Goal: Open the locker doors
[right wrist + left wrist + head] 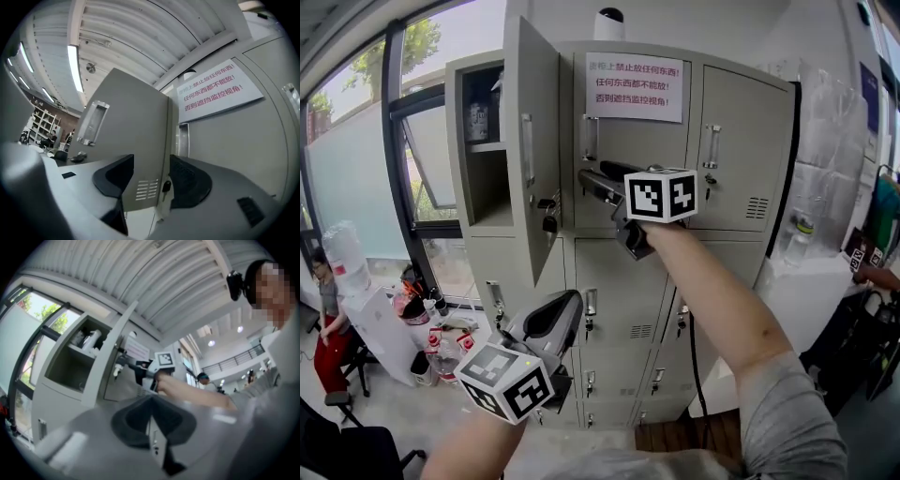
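Tool held low at left: the left tool (572, 305) is level with the lower tiers of the locker (693, 112) and clear of its front. In the left gripper view the left tool (151, 414) has its jaws pressed together with nothing between them.

Far left: a window (356, 169), with an upturned water bottle (345, 253) on a dispenser below it.

Upper left: the open door (534, 103) stands swung out from the upper-left compartment (487, 187), which is exposed. Containers stand on its shelf, too dim to name.

Upper middle: the middle door (637, 141) is shut and carries a white notice (634, 86) printed in red.

Right tool (583, 176): raised on an outstretched arm, its tips lie at the left edge of the middle door, just beside the open door. In the right gripper view the right tool (147, 180) has its jaws parted. Between them appear the vented strip of the open door (126, 126) and a small dark key (165, 186). Contact between pads and metal cannot be made out.

Upper right: the right door (741, 141) is shut. The lower doors (619, 281) beneath are also shut
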